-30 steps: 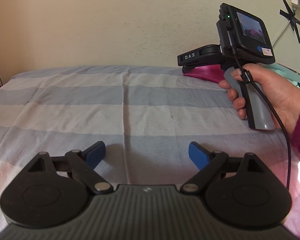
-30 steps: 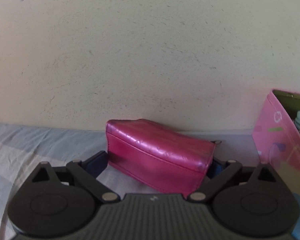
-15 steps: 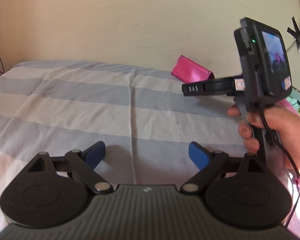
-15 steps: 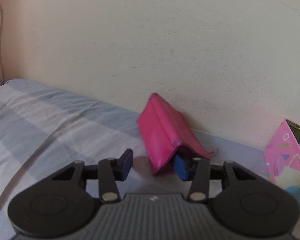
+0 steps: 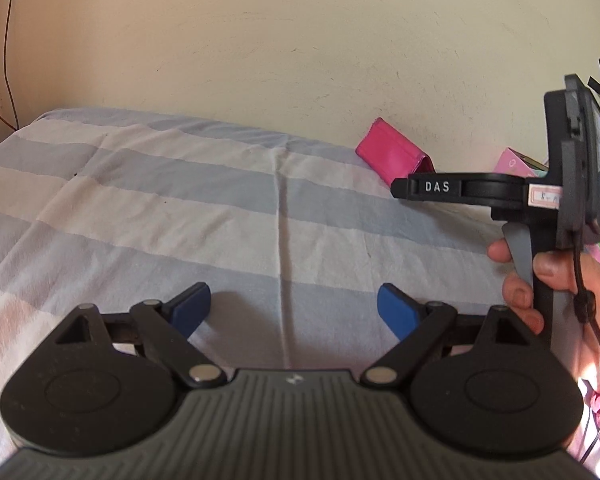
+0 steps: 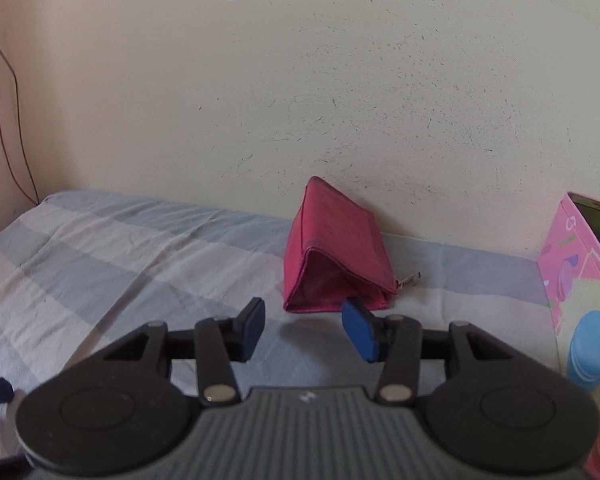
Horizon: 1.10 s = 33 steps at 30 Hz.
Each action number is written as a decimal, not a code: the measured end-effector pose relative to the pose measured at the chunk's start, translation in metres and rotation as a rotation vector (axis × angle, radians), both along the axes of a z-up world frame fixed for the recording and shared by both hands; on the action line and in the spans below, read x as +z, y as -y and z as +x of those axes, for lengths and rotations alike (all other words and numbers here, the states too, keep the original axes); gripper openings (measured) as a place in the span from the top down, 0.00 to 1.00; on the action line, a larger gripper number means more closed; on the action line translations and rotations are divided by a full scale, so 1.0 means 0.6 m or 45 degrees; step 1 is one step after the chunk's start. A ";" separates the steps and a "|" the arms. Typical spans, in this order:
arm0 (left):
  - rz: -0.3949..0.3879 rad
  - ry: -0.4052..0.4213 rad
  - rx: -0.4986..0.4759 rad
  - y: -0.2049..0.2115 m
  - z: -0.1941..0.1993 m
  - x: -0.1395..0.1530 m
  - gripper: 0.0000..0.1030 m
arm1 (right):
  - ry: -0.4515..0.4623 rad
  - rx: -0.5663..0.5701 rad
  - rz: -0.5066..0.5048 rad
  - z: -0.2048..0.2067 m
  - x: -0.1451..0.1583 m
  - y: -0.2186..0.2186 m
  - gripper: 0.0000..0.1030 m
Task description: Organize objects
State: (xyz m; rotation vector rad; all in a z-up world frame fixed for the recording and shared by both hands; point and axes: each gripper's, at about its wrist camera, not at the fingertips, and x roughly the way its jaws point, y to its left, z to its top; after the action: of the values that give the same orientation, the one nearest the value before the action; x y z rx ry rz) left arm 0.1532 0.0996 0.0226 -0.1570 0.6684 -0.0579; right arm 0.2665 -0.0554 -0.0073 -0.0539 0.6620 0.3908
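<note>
A pink zip pouch (image 6: 336, 252) stands on the striped bedsheet (image 6: 112, 264) against the wall. It also shows in the left wrist view (image 5: 392, 156) at the far right of the bed. My right gripper (image 6: 304, 330) is open and empty, just in front of the pouch and apart from it. In the left wrist view the right gripper's body (image 5: 500, 192) is held side-on by a hand. My left gripper (image 5: 294, 312) is open and empty above the sheet (image 5: 180, 216).
A pink patterned box (image 6: 580, 292) stands at the right edge of the bed beside the pouch. The cream wall (image 6: 340, 100) runs right behind the bed. A thin cable (image 5: 4, 40) hangs down the wall at the far left.
The right gripper let go of the pouch and drew back from it. The pouch now stands alone against the wall. The left gripper stayed open.
</note>
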 end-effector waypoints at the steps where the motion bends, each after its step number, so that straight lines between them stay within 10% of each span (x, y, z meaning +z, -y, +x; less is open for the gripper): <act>1: 0.006 0.001 -0.002 0.001 0.000 0.000 0.11 | -0.007 -0.010 0.016 0.006 -0.002 -0.001 0.62; 4: 0.022 0.003 -0.007 0.004 -0.001 -0.001 0.11 | -0.012 -0.040 0.055 0.021 -0.007 -0.005 0.89; 16: -0.114 0.084 -0.055 -0.017 -0.017 0.016 0.12 | -0.033 0.195 -0.011 -0.161 0.008 0.069 0.91; 22: -0.228 0.189 -0.394 0.018 -0.054 0.027 0.14 | -0.054 0.266 -0.041 -0.326 0.018 0.183 0.90; 28: -0.296 0.098 -0.760 0.110 -0.088 0.019 0.21 | -0.065 0.044 -0.136 -0.447 0.014 0.317 0.92; 33: -0.363 0.040 -0.844 0.161 -0.111 0.032 0.20 | -0.079 -0.157 0.071 -0.490 0.024 0.424 0.87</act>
State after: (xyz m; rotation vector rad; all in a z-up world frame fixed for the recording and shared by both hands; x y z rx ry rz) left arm 0.0867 0.0027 0.0421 -0.2026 0.6554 -0.7930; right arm -0.0274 -0.3097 0.0069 0.0520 0.7118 0.2929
